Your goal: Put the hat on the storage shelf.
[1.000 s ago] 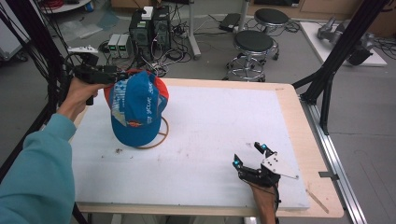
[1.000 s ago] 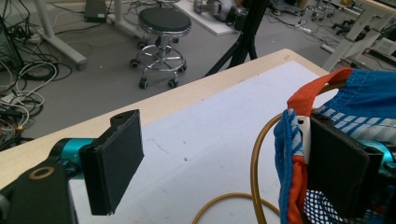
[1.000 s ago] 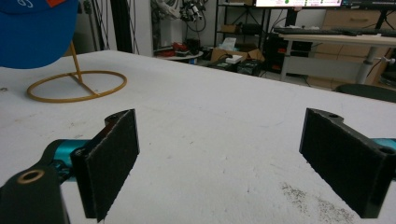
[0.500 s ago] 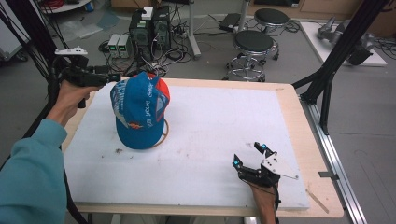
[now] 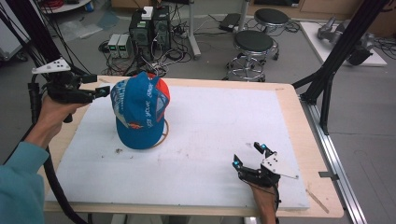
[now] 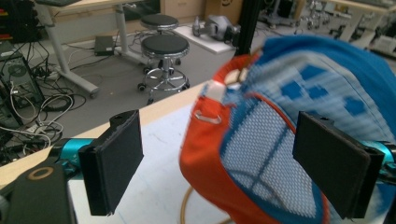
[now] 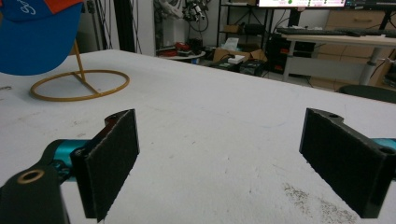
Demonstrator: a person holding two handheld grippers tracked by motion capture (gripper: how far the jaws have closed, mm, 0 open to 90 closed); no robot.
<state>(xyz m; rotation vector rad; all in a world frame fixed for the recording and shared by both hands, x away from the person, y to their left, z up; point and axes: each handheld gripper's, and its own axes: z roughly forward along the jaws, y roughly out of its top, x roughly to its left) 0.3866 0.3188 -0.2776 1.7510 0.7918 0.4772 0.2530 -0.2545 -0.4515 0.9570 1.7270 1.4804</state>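
Left gripper (image 5: 103, 91) hangs at the far left edge of the table (image 5: 289, 100), jaws spread wide and gripping nothing, its tips just beside the back of the baseball cap (image 5: 140, 112); in the left gripper view the left gripper (image 6: 219, 163) has its two black pads on either side of the cap's (image 6: 280, 121) orange back edge and blue-and-white mesh, without clear contact. That cap, blue with an orange rear panel, sits perched on a thin wire stand (image 5: 163, 133) whose ring base rests on the white foam mat (image 5: 210, 140), left of centre and toward the far side. Farther right the mat is bare apart from a few dark specks. Near the front right edge, the right gripper (image 5: 250, 156) rests low over the mat, jaws likewise released and apart, well away from the cap; its own view looks across the mat to the stand's ring (image 7: 79, 85) and the cap's brim (image 7: 39, 44) at upper left. The risk, as I judge it, lies with the light stand: if the left jaws close on loose mesh alone, the fabric could slip free, and a sideways pull instead of a lift could tip the stand or drag it across the mat, since nothing steadies its base while the right gripper stays far off.
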